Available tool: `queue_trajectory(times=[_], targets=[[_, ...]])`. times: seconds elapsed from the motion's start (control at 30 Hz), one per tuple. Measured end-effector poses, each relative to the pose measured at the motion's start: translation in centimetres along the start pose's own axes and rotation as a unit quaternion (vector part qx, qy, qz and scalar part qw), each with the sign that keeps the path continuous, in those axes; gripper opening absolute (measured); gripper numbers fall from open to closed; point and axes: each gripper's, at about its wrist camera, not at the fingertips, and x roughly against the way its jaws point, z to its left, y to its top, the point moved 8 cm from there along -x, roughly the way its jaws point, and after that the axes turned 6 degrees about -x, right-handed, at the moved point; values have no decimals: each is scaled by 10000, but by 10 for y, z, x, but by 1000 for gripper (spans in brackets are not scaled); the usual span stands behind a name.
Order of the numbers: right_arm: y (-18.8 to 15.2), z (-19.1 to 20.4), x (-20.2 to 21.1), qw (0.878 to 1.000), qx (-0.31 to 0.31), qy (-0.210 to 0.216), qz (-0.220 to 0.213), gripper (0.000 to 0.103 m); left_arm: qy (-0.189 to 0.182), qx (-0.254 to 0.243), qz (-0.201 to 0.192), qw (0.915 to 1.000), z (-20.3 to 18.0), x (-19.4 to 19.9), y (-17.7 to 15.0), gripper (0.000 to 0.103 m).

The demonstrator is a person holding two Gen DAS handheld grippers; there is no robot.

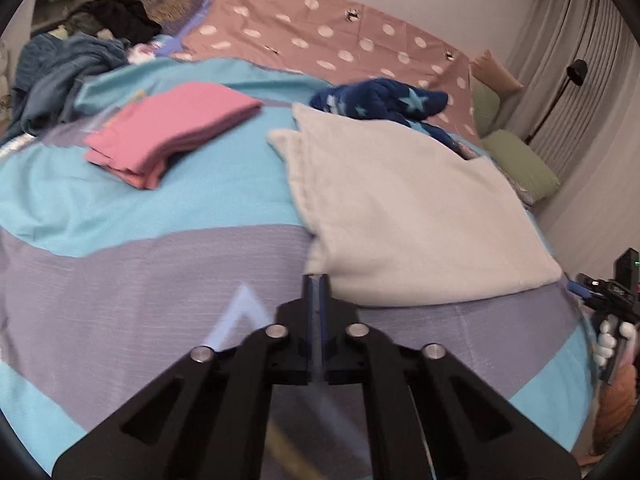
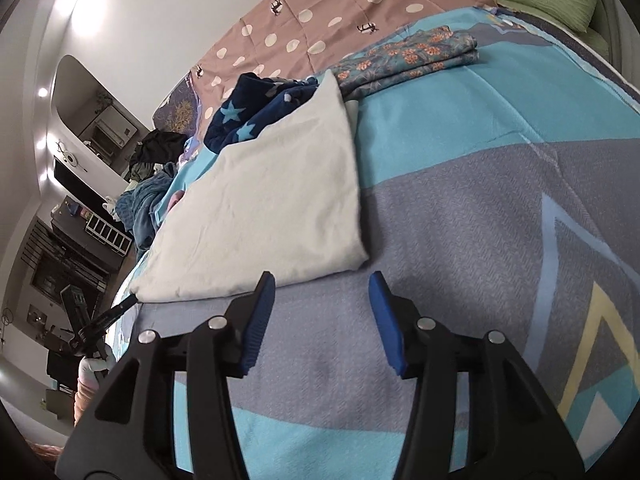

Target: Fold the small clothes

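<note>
Left wrist view: we see our left gripper point(image 1: 318, 280) with its jaws pressed together and nothing between them, at the near left corner of the white folded cloth point(image 1: 408, 208).
Cloth, left view: it lies flat on the blue and grey bedspread point(image 1: 140, 272); a pink folded cloth point(image 1: 168, 132) sits well apart to its left.
Right wrist view: our right gripper point(image 2: 322, 280) stands about half open and empty, just short of the white cloth's near edge.
Behind: a floral folded cloth point(image 2: 412, 58).
</note>
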Motion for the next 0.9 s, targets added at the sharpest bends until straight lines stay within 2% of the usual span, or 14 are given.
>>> queue_trajectory(times=[0.03,0.1,0.23,0.27,0.33,0.37,0.4,0.43,0.5,0.57,0.7,0.83,0.87,0.9], targets=[[-2,1,3,10000,25,1,-17,51,205,24,-21,9998,10,4,-2,0],[-6,-2,10,10000,-16,-23,-52,52,179,388,-49,9991,29,13,-8,0],[-12,-12,13,9994,-337,2,-27,54,-489,720,-176,9961,18,30,-20,0],[-15,-13,12,9990,-440,46,10,54,-746,773,-158,9941,10,32,-23,6],[-20,-11,9,9981,-584,201,85,54,-1541,1090,-107,9820,-12,31,-29,24],[-22,-6,8,9971,-659,364,138,54,-1935,1301,-32,9724,-23,26,-32,41],[-24,-2,5,9958,-724,519,196,54,-2105,1391,61,9676,-30,21,-33,48],[-25,1,1,9944,-807,640,246,55,-2204,1431,182,9647,-38,12,-35,50],[-23,1,-8,9915,-1048,718,292,65,-2117,1522,348,9648,-44,-9,-34,59],[-18,-3,-20,9868,-1409,747,296,66,-2103,1670,202,9631,-43,-19,-25,60],[-2,1,-39,9785,-1856,877,210,70,-2206,2130,98,9518,-36,-40,-5,61],[15,7,-60,9762,-2018,789,29,70,-2168,2118,18,9530,-43,-54,11,58],[21,9,-65,9771,-2002,721,-59,69,-2117,2086,7,9548,-43,-59,15,47],[26,10,-69,9780,-1988,617,-154,63,-2076,2131,28,9547,-44,-65,17,25]])
